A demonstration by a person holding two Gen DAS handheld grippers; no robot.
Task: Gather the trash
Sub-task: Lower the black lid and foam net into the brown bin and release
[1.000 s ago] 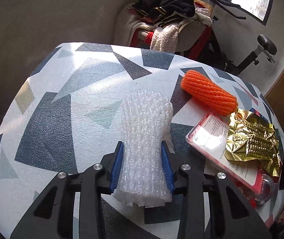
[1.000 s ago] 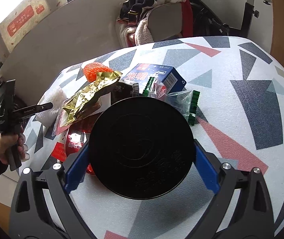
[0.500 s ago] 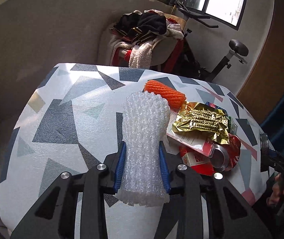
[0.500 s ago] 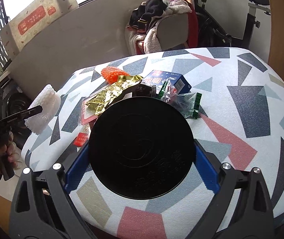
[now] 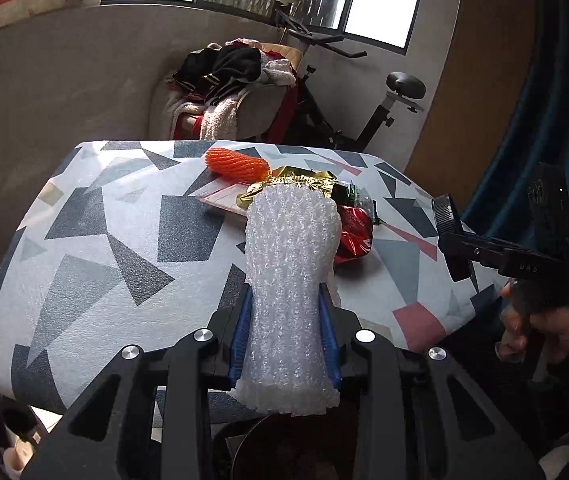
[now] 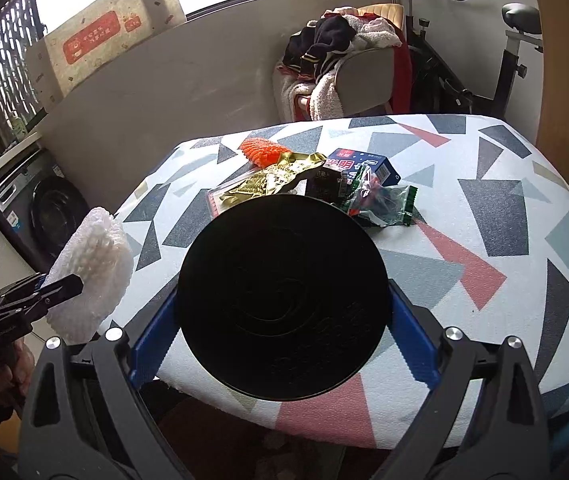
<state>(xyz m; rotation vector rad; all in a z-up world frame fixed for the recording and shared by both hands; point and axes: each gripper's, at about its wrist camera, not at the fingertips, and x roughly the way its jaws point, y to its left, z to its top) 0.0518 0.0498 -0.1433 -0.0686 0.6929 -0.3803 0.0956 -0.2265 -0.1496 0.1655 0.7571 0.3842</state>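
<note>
Left gripper point(image 5: 286, 334): blue pads clenched on a white foam net sleeve point(image 5: 290, 280), held clear of the patterned table point(image 5: 96, 240), over its near edge. Right gripper point(image 6: 282, 320): pads clamped on a black round lid point(image 6: 282, 296). Farther back on the table: gold foil wrapper point(image 6: 274, 178), green wrapper point(image 6: 388, 202), blue box point(image 6: 364, 164), orange foam net point(image 5: 238, 165).

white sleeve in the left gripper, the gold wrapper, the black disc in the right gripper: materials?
White sleeve: looks like foam fruit netting, matte and soft; open mesh, pinched in where the left gripper squeezes it.
Gold wrapper: likely metallised foil or film; glossy, sharply creased, bright glints.
Black disc: probably moulded plastic, smooth semi-matte, with faint raised rings; the right gripper holds it by the rim. It could be a lid.
</note>
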